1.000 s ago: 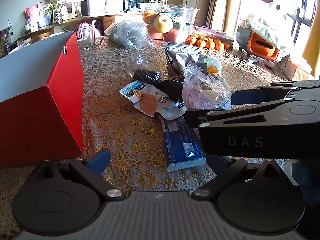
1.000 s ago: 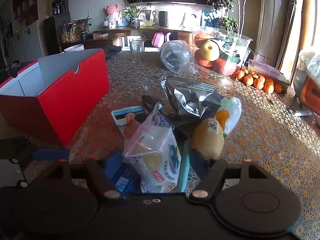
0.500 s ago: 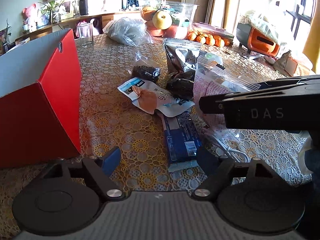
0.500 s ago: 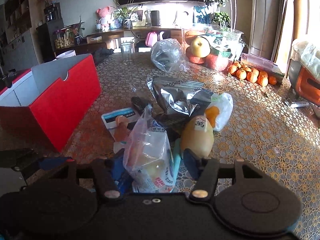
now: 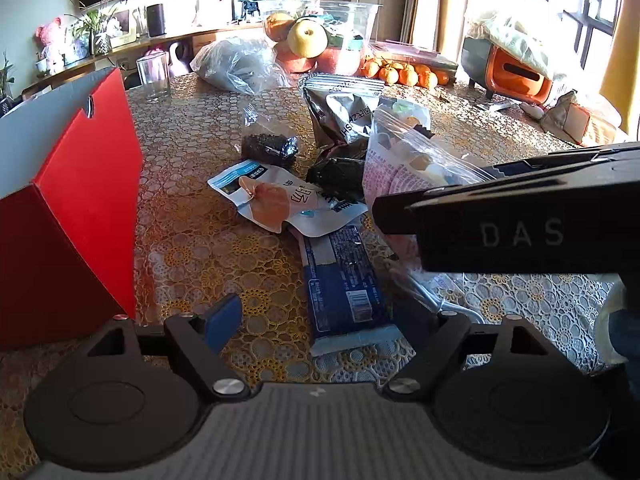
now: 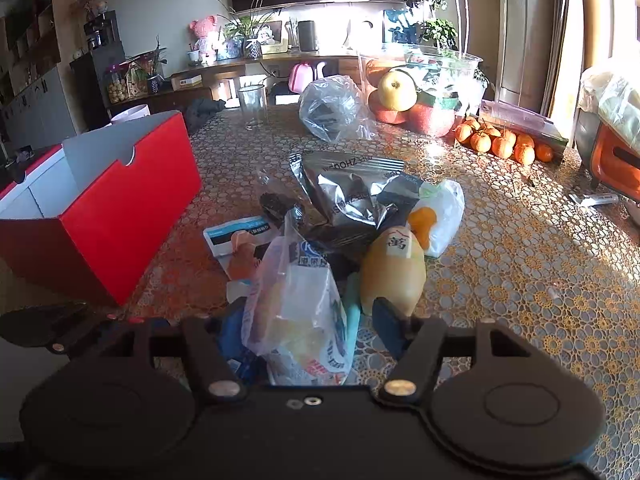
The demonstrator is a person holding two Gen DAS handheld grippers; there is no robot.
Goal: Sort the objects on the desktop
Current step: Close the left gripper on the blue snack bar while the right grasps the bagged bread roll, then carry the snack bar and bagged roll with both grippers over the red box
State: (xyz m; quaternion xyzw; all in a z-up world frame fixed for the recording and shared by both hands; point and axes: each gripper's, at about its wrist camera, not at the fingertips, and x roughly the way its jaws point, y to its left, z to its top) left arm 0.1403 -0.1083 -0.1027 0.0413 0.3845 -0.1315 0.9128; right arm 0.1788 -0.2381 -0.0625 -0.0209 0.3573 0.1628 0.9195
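One clear snack bag (image 6: 296,312) stands between the right gripper (image 6: 308,320) fingers, whose jaws have just been opening a little; whether the pads still press on it cannot be told. Just right of it leans a yellow packet (image 6: 394,272), with a silver foil bag (image 6: 348,196) behind. The left gripper (image 5: 320,320) hovers with jaws spread, empty, over a blue packet (image 5: 344,284) on the lace-covered table (image 5: 200,240), the red box (image 5: 76,200) at its left.

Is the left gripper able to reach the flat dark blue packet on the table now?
Probably yes: the flat dark blue packet lies uncovered just ahead of the left gripper, between its open fingers; only the right gripper crowds its far side.
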